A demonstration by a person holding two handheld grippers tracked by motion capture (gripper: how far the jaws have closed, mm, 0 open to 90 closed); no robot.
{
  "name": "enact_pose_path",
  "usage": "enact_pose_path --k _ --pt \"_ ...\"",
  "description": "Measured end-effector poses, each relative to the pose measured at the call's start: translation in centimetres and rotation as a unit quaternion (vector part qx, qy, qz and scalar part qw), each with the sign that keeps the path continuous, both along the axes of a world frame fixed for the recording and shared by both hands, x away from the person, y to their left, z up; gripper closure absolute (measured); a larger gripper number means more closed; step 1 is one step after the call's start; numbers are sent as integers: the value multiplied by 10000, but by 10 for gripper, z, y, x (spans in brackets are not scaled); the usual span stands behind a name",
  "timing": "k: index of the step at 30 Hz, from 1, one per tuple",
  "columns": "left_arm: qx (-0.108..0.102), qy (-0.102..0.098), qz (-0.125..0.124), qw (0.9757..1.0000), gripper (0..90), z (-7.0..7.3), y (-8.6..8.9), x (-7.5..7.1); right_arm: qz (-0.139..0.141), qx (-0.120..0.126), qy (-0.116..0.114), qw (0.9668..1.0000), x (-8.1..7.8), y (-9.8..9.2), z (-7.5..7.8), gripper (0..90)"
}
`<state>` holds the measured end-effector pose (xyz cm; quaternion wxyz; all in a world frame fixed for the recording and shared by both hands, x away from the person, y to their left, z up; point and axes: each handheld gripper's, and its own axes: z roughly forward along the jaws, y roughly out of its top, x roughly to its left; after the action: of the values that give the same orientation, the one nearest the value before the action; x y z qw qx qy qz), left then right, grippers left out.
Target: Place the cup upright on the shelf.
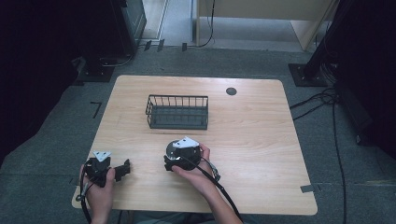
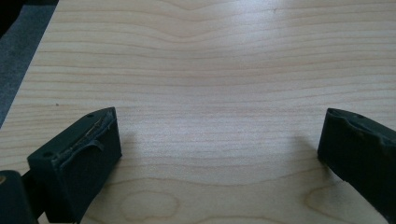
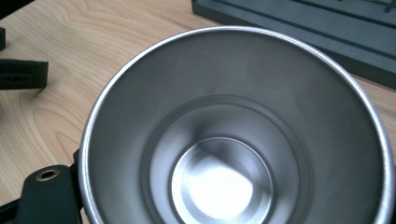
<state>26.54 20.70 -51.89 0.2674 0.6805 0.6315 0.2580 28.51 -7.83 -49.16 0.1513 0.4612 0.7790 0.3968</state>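
A steel cup (image 3: pixel 233 140) stands upright right under my right gripper view, and I look straight down into its shiny, empty inside. One black finger (image 3: pixel 46 196) of that gripper lies against the outside of the cup's rim at the lower left; the other finger is hidden. From above, my right gripper (image 1: pixel 171 152) sits at the table's front middle, shut on the cup (image 1: pixel 172 144), which peeks out as a grey round edge. My left gripper (image 1: pixel 122 170) rests near the front left edge, jaws wide apart (image 2: pixel 219 126) over bare wood with nothing between them.
A black wire basket (image 1: pixel 177 112) stands empty at the middle of the wooden table (image 1: pixel 252 130), just beyond the cup; its dark base (image 3: pixel 303 28) shows close behind the cup. A small dark round disc (image 1: pixel 231 91) lies in the tabletop at the back.
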Motion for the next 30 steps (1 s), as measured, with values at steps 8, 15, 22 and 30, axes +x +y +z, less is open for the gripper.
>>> enact_pose_path --k 8,15,22,30 --pt "3 2 -5 10000 0 0 0 0 -22 74 -113 9999 1 -10 11 166" --pt "1 2 -4 10000 0 0 0 0 -124 121 -203 9996 7 -18 22 166" --pt "-2 -3 0 10000 0 0 0 0 -258 176 -300 9991 14 -24 32 167" --pt "-6 -6 8 10000 0 0 0 0 -297 198 -375 9987 20 -27 42 167"
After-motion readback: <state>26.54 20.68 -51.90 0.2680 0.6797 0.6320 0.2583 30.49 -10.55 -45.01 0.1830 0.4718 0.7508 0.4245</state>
